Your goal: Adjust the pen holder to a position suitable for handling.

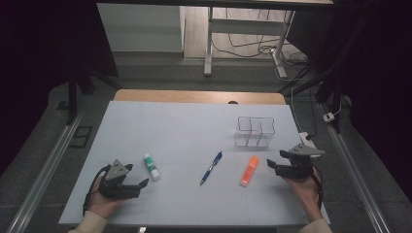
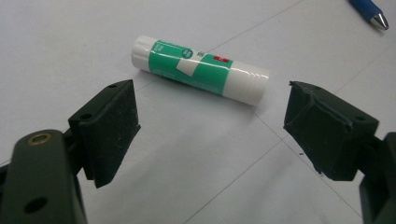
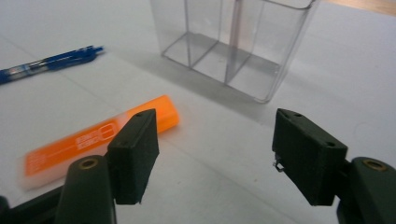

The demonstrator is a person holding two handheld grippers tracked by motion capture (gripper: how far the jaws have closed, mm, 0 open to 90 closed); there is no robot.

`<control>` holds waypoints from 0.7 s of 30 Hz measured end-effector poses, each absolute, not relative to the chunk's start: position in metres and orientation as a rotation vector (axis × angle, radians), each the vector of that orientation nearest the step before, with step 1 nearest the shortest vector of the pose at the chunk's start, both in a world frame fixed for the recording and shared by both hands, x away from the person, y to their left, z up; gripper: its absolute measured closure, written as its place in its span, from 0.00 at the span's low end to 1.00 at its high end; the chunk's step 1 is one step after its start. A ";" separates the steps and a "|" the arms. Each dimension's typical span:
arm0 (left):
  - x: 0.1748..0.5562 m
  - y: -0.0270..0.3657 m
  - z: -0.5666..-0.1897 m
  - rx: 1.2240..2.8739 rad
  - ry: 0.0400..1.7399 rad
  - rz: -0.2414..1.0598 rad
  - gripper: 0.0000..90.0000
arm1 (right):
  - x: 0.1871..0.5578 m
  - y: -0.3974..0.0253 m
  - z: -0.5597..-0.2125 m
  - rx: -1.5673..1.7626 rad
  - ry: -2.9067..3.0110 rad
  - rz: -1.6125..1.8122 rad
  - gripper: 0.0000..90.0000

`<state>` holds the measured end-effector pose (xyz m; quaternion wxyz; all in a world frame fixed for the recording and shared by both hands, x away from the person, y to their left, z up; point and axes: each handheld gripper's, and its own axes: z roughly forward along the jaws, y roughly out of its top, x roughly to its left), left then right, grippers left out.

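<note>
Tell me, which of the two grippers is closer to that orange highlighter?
Right. The right gripper sits just beside the orange highlighter, fingers open. The left gripper is far across the table, past the blue pen, by the glue stick.

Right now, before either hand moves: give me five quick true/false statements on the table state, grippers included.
1. The left gripper is open, nothing between its jaws. True.
2. The glue stick stands upright. False: it lies on its side on the white table.
3. The orange highlighter sits inside the clear organizer. False: it lies on the table, and the organizer's compartments are empty.
4. The blue pen lies between the glue stick and the highlighter. True.
5. The right gripper is shut on the highlighter. False: it is open, holding nothing.
</note>
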<state>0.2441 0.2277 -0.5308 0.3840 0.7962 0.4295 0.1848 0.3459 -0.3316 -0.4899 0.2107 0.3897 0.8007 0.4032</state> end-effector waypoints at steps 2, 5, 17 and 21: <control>0.244 0.228 -0.531 2.033 1.097 0.473 0.20 | 0.350 -0.332 -0.491 1.096 2.215 1.121 0.36; 0.244 0.228 -0.531 2.031 1.100 0.472 0.20 | 0.359 -0.333 -0.490 1.115 2.210 1.114 0.39; 0.245 0.228 -0.533 2.039 1.108 0.470 0.20 | 0.381 -0.341 -0.493 1.161 2.183 1.056 0.54; 0.246 0.228 -0.534 2.041 1.112 0.469 0.20 | 0.387 -0.344 -0.496 1.174 2.179 1.029 0.63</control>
